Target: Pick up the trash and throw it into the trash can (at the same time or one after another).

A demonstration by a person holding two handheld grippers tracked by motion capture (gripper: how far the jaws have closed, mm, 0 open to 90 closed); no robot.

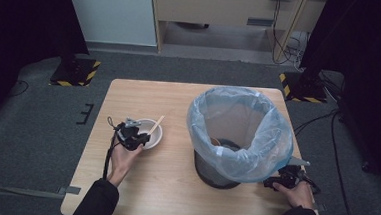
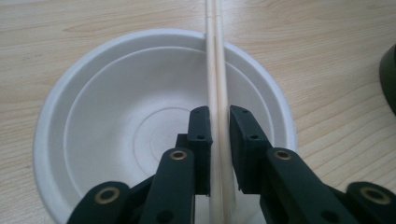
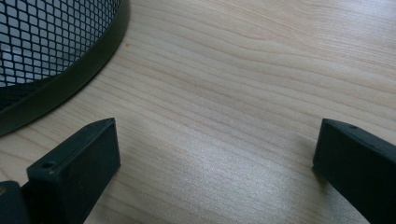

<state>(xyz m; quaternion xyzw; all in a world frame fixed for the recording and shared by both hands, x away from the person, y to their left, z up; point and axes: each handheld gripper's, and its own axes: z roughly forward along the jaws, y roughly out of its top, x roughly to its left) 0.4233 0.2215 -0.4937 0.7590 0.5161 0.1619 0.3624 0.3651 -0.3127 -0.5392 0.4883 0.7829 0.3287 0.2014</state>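
High view: my left gripper [image 1: 136, 134] sat at the white bowl [image 1: 153, 134] near the tabletop's [image 1: 173, 196] left edge; my right gripper [image 1: 284, 179] rested at the right edge beside the lined bin [image 1: 239, 135].

Left gripper view: the jaws pinched the paired chopsticks [image 2: 215, 70] lying across the bowl. Advice: lift straight up, keeping both sticks parallel and squarely on the pads.

Right gripper view: the jaws stood spread wide, empty, over bare wood beside the bin's mesh base.

Pale wooden chopsticks [image 2: 217, 70], matt white bowl [image 2: 102, 116], wood-grain table [image 3: 243, 70]
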